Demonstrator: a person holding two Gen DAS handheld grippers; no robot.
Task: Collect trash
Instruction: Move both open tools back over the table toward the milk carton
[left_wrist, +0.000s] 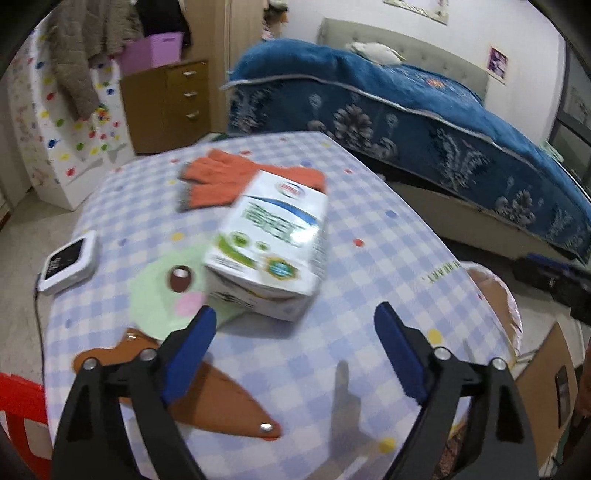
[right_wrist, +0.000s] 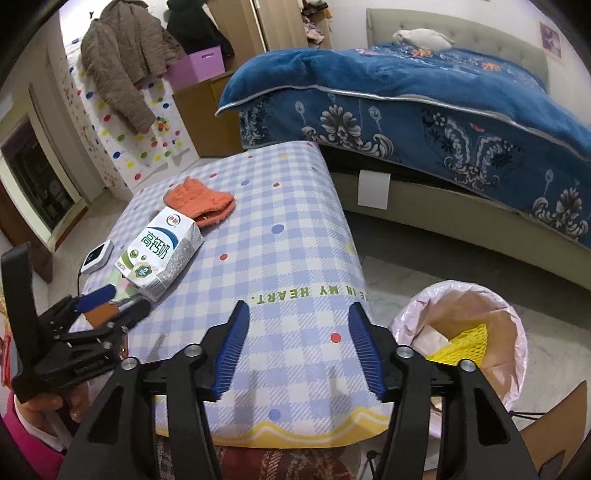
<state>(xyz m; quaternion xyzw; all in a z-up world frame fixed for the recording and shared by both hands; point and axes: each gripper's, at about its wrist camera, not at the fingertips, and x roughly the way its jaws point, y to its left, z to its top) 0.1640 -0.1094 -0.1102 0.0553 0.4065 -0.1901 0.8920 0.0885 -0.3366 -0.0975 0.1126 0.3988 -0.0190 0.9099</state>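
A white milk carton (left_wrist: 269, 243) lies on its side on the checked tablecloth (left_wrist: 295, 350), partly over an orange glove (left_wrist: 221, 181). My left gripper (left_wrist: 295, 325) is open just in front of the carton, with nothing between its blue pads. In the right wrist view the carton (right_wrist: 160, 253) lies at the table's left and the left gripper (right_wrist: 110, 301) sits just short of it. My right gripper (right_wrist: 297, 325) is open and empty above the table's near edge. A bin with a pink liner (right_wrist: 465, 332) stands on the floor at the right and holds a yellow foam net (right_wrist: 461, 347).
A small white device with a cable (left_wrist: 70, 262) lies at the table's left edge. A brown leather case (left_wrist: 207, 398) lies under my left gripper. A bed with a blue blanket (right_wrist: 424, 110) stands behind the table. A red stool (left_wrist: 22, 406) is at the left.
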